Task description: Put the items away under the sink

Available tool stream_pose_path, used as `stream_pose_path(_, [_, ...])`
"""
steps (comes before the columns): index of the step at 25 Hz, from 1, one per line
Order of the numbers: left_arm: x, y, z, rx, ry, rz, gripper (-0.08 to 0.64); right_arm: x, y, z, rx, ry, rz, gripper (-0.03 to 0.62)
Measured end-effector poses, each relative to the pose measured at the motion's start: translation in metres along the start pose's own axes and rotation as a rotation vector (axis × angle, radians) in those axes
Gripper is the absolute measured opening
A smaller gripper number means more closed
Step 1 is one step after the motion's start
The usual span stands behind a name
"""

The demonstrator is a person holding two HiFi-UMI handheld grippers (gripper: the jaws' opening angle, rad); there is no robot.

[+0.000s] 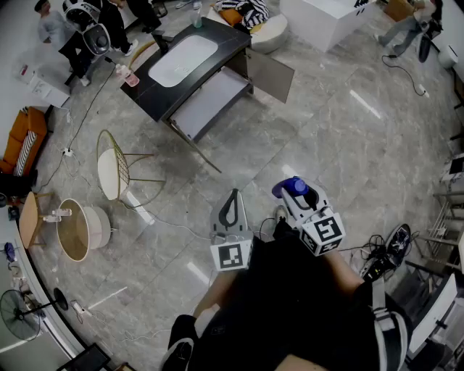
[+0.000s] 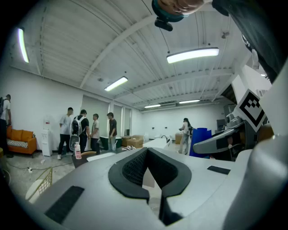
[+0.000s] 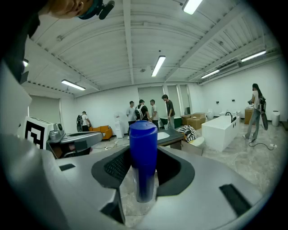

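Observation:
The dark sink cabinet with a white basin stands far ahead, its door swung open and a drawer pulled out. A pink bottle stands on its counter. My right gripper is shut on a blue bottle, held upright between the jaws; the same blue bottle shows above the floor, well short of the cabinet. My left gripper is beside it, shut with nothing in it, the left gripper tips meeting.
A wire chair and a round side table stand to the left, with cables across the floor. Several people stand behind the cabinet. A white tub is at the back right, and a fan at the lower left.

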State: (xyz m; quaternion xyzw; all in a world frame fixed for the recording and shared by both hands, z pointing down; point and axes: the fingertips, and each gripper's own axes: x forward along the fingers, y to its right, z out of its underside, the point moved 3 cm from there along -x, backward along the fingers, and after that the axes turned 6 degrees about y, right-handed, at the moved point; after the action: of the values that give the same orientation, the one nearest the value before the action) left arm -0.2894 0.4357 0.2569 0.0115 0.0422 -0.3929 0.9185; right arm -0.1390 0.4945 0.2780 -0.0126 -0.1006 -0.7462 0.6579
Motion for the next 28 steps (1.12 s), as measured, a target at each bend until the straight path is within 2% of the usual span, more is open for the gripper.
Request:
stream_pose_path(15, [0.034, 0.015, 0.001, 0.011, -0.008, -0.031, 0.015, 0.009, 0.036, -0.006, 0.005, -0.001, -0.025, 0.156])
stream_pose_path(28, [0.089, 0.065, 0.02, 0.011, -0.036, -0.092, 0.015, 0.018, 0.1, 0.002, -0.022, -0.019, -0.15, 0.156])
